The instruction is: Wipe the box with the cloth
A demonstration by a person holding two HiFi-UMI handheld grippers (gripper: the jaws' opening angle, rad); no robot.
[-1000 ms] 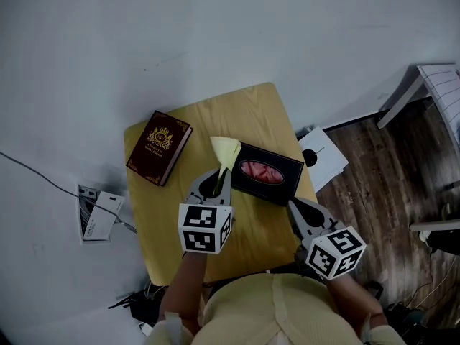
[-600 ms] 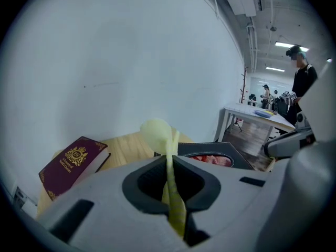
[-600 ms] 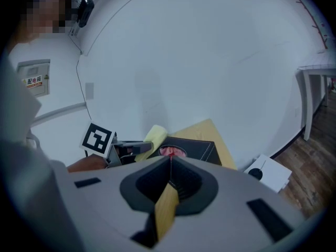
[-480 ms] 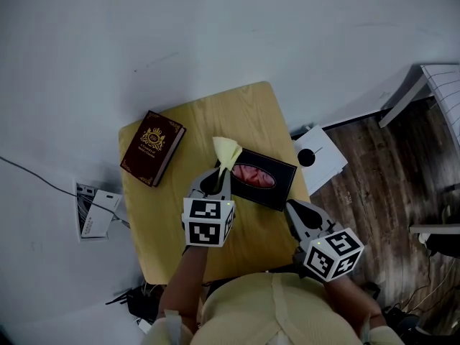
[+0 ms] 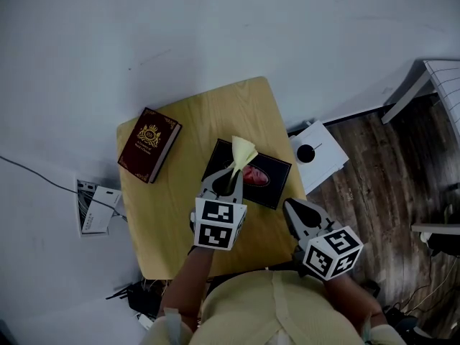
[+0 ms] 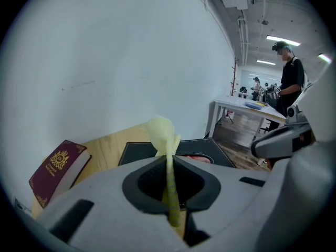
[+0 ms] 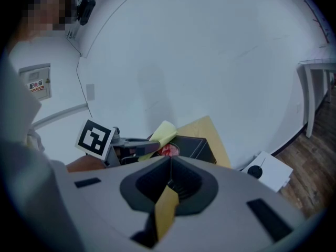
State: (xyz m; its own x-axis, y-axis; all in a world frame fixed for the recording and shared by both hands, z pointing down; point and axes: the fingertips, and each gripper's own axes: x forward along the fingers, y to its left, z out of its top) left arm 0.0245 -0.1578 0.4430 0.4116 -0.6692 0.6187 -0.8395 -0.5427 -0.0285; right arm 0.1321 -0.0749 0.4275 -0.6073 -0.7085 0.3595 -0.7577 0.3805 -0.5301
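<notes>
Gripping a pale yellow cloth (image 5: 243,149) that stands up from their closed tips, the left tongs (image 5: 231,172) hang over the near left part of the dark box (image 5: 273,185). The box lies toward the right edge of the small wooden bench (image 5: 194,113), with something red showing in its top opening. The right tongs (image 5: 290,207) are closed tight on nothing, by the bench's near right corner, while a dark red book (image 5: 149,144) lies at the left edge, apart from the box.

White wall (image 5: 215,27), dark wood floor (image 5: 374,171)
</notes>
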